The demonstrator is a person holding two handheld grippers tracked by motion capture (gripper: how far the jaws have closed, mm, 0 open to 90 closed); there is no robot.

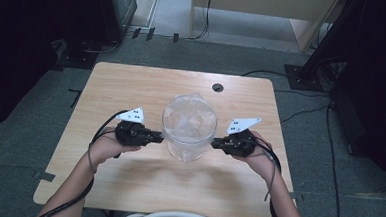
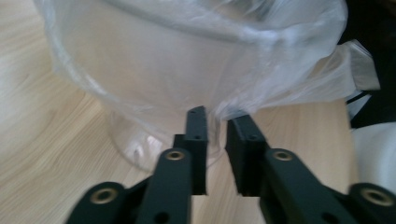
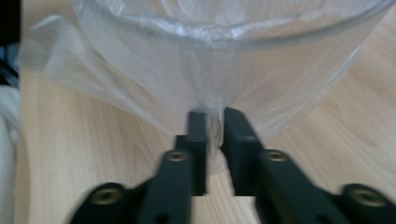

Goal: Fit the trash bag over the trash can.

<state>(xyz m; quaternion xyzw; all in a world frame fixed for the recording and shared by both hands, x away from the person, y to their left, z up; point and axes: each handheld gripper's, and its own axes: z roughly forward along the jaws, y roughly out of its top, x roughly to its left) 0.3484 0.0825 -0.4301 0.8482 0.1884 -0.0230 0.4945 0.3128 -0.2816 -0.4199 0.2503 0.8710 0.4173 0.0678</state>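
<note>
A clear round container (image 1: pixel 189 130), lined with a thin transparent plastic bag (image 1: pixel 189 119) whose edge is folded over the rim, is seen standing near the middle of a light wooden table (image 1: pixel 127 180) in the high view. From above, the left gripper (image 1: pixel 160 136) is held against the container's left side and the right gripper (image 1: pixel 214 143) against its right side, each carried in a hand that enters from the near edge of the table. A small dark hole (image 1: pixel 217 87) in the tabletop is seen beyond the container. What the overhead camera cannot resolve is given by the gripper views. In the left gripper view, the two black jaws stand slightly parted just below the container's rim, and a gathered fold of the bag (image 2: pixel 219 109) hangs at the gap between the left gripper's (image 2: pixel 216 122) tips; whether the film is pinched cannot be told. In the right gripper view, the jaws of the right gripper (image 3: pixel 212 122) are also slightly parted, with a twisted pleat of the bag (image 3: pixel 213 108) drawn into the gap between them; a firm grip cannot be confirmed. The rim of the container (image 3: pixel 233 35) is seen above the jaws.
</note>
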